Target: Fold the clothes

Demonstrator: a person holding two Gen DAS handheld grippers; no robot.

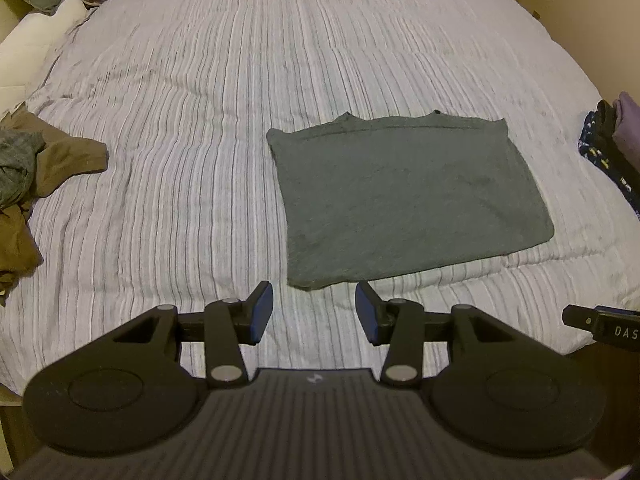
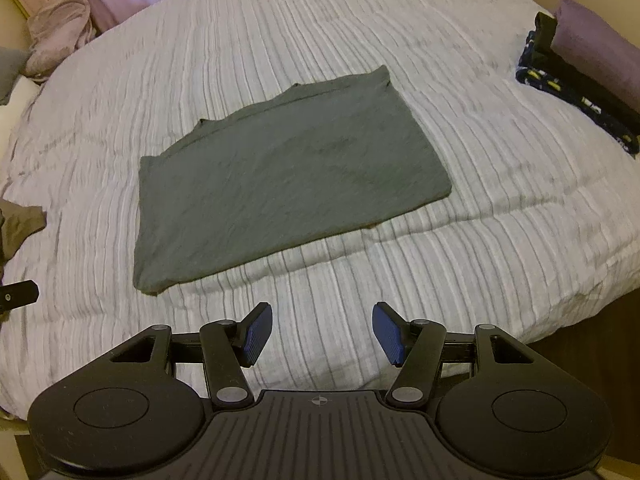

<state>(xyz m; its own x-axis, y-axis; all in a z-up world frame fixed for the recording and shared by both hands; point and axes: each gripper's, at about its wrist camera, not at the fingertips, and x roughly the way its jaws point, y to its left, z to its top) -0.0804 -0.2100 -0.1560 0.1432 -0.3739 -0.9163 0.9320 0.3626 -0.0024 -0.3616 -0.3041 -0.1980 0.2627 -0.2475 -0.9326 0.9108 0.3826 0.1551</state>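
Your left view shows a heap of brown and grey clothes point(image 1: 36, 168) at the bed's left edge and pillows point(image 1: 36, 20) at the far left corner; your right view catches only a brown scrap of that heap point(image 2: 20, 220). The right view in turn shows the folded stack point(image 2: 580, 76) clearly, purple on top of dark patterned cloth, which the left view crops at its right margin.

Your left tool point(image 1: 314, 312) stands wide with nothing between its blue pads, just short of the shirt's near left corner. Your right tool point(image 2: 322, 334) is equally wide and empty, over bare bedspread point(image 2: 500, 220).

The grey shirt point(image 1: 404, 196) lies folded flat, mid-bed, collar edge away from you. Both frames are soft, so its far hem looks layered, though I cannot be sure.
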